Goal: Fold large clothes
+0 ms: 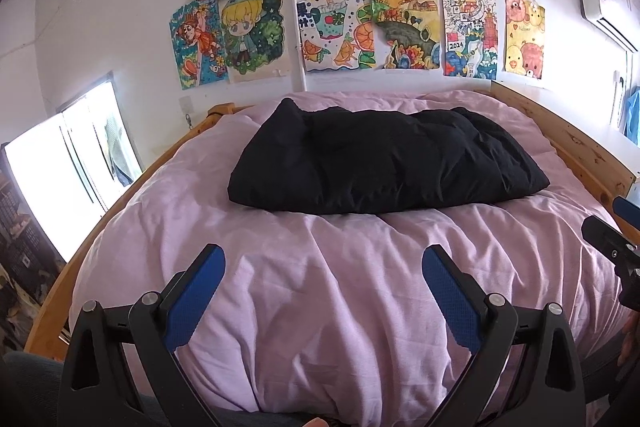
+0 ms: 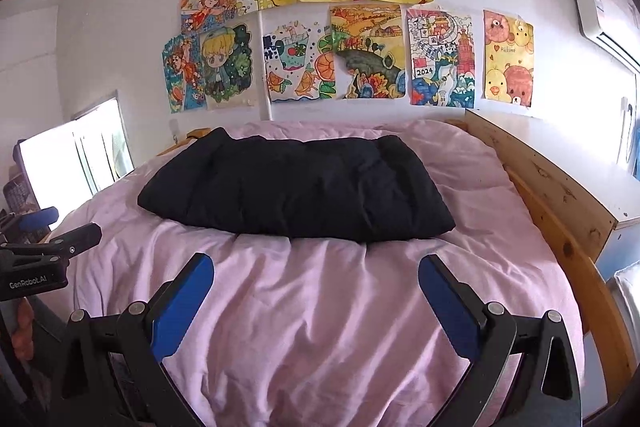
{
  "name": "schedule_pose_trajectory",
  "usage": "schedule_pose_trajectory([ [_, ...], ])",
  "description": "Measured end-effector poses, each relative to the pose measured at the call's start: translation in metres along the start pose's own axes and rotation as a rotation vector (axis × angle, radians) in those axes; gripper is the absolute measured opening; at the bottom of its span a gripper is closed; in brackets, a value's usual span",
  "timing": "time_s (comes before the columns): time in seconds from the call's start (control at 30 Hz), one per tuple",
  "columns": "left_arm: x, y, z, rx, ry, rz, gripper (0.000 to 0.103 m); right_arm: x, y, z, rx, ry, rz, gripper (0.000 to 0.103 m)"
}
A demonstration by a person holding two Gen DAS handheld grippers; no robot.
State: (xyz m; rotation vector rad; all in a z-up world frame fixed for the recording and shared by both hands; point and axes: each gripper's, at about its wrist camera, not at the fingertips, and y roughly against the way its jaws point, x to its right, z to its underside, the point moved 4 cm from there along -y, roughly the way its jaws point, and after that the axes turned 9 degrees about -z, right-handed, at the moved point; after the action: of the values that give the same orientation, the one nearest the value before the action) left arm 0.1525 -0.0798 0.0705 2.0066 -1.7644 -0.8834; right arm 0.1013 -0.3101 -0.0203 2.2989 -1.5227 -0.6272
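A large black padded garment (image 1: 384,163) lies folded into a thick block across the far half of a bed with a pink cover (image 1: 320,287); it also shows in the right wrist view (image 2: 296,187). My left gripper (image 1: 323,259) is open and empty, held over the near part of the bed, well short of the garment. My right gripper (image 2: 316,267) is open and empty, likewise over the pink cover (image 2: 320,307) in front of the garment. Each gripper shows at the edge of the other's view: the right one (image 1: 616,239), the left one (image 2: 44,239).
A wooden bed frame (image 2: 560,227) runs along the right side and around the bed (image 1: 100,227). Colourful drawings (image 1: 340,7) cover the white wall behind. A bright window (image 1: 68,167) is at the left, an air conditioner (image 2: 600,19) at the upper right.
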Motion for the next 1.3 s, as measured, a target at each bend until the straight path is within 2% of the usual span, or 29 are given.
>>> schedule_pose_trajectory([
  [1.3,0.0048,0.0023,-0.0003,0.017,-0.028,0.001,0.097,0.0034,0.0000,0.0006,-0.004,-0.008,0.000,0.103],
])
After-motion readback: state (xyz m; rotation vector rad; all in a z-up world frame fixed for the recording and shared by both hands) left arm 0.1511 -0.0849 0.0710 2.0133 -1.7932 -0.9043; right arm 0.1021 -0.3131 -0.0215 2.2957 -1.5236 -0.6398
